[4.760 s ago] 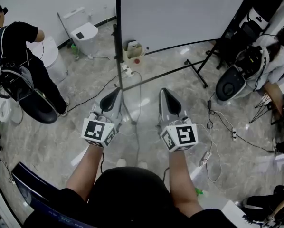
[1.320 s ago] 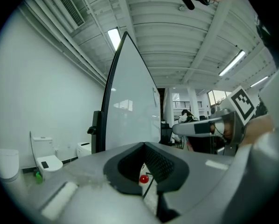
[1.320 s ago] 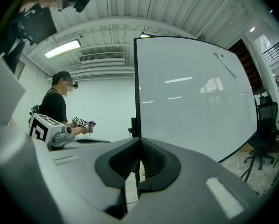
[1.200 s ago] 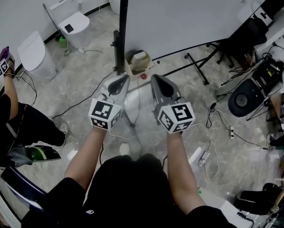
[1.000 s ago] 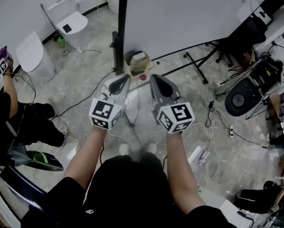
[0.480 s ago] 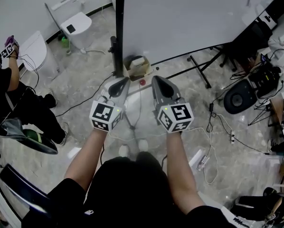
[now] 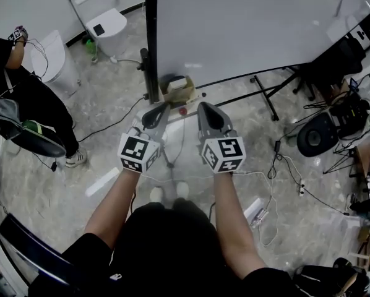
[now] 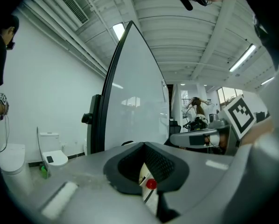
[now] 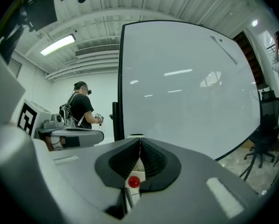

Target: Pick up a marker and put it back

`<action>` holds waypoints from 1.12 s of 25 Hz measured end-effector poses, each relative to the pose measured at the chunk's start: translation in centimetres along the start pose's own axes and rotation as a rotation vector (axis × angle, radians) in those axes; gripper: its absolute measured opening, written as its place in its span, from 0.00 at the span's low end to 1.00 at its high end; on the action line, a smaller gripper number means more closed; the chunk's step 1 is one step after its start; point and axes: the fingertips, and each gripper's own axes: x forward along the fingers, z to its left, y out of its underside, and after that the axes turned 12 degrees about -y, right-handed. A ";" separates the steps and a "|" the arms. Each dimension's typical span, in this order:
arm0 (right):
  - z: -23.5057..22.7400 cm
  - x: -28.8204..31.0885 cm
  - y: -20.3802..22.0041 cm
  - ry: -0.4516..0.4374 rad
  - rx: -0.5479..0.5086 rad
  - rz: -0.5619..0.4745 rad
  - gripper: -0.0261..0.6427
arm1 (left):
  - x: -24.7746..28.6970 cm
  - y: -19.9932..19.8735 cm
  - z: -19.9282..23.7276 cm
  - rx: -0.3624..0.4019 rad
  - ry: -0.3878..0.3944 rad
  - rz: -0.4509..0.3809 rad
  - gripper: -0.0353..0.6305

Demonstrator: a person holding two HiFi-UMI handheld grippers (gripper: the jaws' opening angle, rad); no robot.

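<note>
Both forearms reach forward side by side, the left claw (image 7: 159,108) and right claw (image 7: 205,108) held level, each with its jaws together on nothing. They point at a small box (image 7: 177,88) at the foot of the whiteboard (image 7: 247,23). Whether a marker lies in it cannot be told.

No readable text, label, brand or number shows in any of the views
</note>
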 end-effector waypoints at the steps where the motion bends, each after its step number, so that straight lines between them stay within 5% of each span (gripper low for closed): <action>1: -0.2 0.0 0.2 -0.002 0.001 0.003 0.06 | 0.3 0.2 -0.1 0.002 0.000 0.003 0.06; 28: -5.3 -1.2 -0.2 -0.048 0.030 0.002 0.06 | 9.7 3.5 -7.9 0.265 0.037 0.089 0.24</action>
